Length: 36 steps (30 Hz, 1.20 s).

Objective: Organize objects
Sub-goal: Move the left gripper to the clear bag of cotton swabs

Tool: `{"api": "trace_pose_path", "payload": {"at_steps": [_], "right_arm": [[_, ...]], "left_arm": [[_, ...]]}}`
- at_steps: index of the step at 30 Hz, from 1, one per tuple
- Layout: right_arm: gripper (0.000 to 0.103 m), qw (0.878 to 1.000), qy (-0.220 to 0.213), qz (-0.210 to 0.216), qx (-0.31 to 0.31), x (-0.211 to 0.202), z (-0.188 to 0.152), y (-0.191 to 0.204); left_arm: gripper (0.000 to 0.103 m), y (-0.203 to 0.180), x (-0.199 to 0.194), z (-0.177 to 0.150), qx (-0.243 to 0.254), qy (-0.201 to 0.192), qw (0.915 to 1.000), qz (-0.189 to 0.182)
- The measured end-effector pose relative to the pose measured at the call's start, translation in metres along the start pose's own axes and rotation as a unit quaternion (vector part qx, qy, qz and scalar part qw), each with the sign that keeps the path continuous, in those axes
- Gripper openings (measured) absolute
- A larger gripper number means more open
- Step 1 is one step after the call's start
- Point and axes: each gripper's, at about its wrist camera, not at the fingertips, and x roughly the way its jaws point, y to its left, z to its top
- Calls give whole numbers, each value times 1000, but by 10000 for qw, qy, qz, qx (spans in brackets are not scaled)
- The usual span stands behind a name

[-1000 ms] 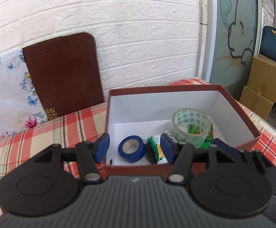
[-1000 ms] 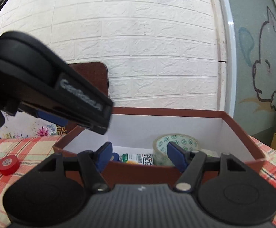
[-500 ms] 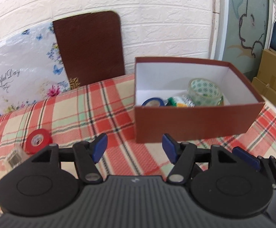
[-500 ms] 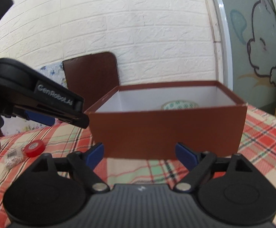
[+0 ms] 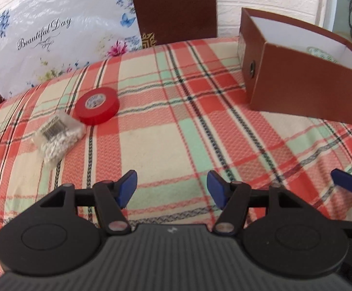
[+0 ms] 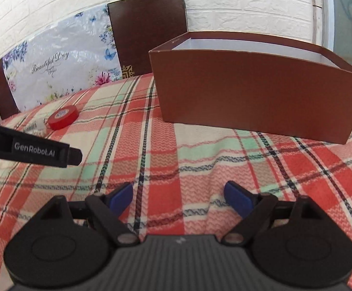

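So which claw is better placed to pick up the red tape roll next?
Probably the left claw: open, empty, and the red tape roll lies just ahead-left of it. The right claw, also open, sits farther away.

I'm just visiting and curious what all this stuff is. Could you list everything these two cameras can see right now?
Red tape roll: one, red, lying flat on the tablecloth, left of the box.
Small clear bag of white beads: one, beside the red roll, nearer the camera.
Brown box: one, brown outside, white inside, open, on the right.
Patterned tape roll: one, pale, inside the box, mostly hidden.
Plaid tablecloth: one, red, green, cream.
Floral plastic bag: one, white, against the wall.
Brown chair back: dark brown, behind the table.
Left hand-held gripper: open, empty.
Right hand-held gripper: open, empty.
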Motion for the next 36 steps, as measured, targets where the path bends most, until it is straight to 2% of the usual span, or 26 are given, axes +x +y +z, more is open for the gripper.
{"api": "trace_pose_path", "payload": {"at_steps": [10,19,28,36], "right_arm": [[91,9996,31,-133,-235,5,-1,7],[91,9992,61,-152,-355,9,0,16],[90,9991,207,88,-346,30,15,39],[90,9978,257,257,-561,62,29,79]], "left_arm": [[66,8,14,-9,-95,183,9998,-71],[70,17,17,-10,-161,157,9997,-104],[70,48,15,-16,-366,153,9992,-14],[74,80,14,-24,-659,119,9976,185]]}}
